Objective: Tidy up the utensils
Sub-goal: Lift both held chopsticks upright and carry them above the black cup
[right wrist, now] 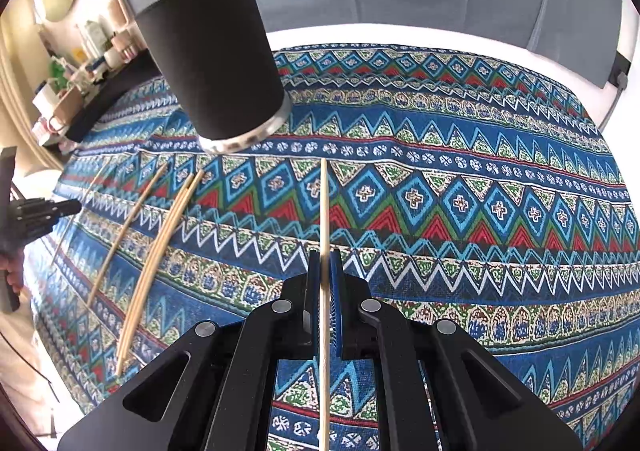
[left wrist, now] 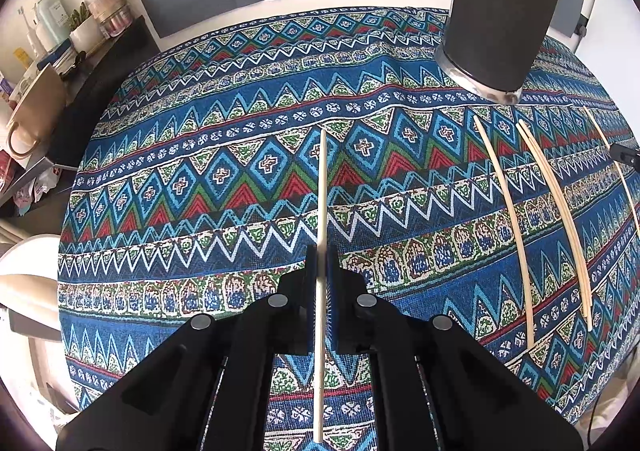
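Two thin pale wooden chopsticks are gripped, one per gripper: the left gripper (left wrist: 322, 263) has its fingers closed narrowly on one chopstick (left wrist: 322, 187), and the right gripper (right wrist: 325, 271) clamps another chopstick (right wrist: 324, 211) likewise. A few sticks already stand in the tall black cylindrical cup (right wrist: 212, 51) (only their tips show above the rim), so the work seems partly done. Left to collect, by my count, are at least four loose chopsticks (left wrist: 554, 203) lying near the cup's base on the blue patterned woven tablecloth (left wrist: 240, 179). Each is slender, straight, light bamboo-coloured.
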Action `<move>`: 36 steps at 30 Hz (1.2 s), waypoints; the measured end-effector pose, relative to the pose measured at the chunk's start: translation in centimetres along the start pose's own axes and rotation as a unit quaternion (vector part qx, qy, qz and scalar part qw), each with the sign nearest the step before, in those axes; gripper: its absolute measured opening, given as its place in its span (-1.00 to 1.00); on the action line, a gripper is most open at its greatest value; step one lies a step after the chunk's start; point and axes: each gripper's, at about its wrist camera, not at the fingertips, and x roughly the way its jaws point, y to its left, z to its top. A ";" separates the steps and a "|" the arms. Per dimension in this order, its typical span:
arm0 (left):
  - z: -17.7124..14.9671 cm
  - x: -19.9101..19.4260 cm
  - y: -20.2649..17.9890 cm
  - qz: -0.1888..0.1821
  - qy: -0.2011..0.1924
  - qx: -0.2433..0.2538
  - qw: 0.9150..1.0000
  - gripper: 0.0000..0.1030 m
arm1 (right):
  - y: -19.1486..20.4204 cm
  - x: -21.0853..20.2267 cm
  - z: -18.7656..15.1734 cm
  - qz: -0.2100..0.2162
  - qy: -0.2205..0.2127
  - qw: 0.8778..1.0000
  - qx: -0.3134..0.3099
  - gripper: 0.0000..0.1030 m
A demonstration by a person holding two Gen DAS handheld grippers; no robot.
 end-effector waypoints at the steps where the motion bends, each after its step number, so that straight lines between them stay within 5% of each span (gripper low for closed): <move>1: 0.2 -0.5 0.0 0.004 -0.006 0.003 1.000 -0.90 | 0.6 -0.6 0.1 0.003 -0.006 1.000 -0.002 -0.91; 13: 4.0 -8.3 -1.4 0.016 -0.095 0.003 0.995 -0.90 | 4.0 -6.4 4.3 0.038 -0.083 0.995 -0.028 -0.91; 36: 14.4 -18.3 -6.8 -0.056 -0.242 0.033 0.968 -0.90 | 7.5 -12.2 12.8 0.107 -0.181 0.977 -0.045 -0.91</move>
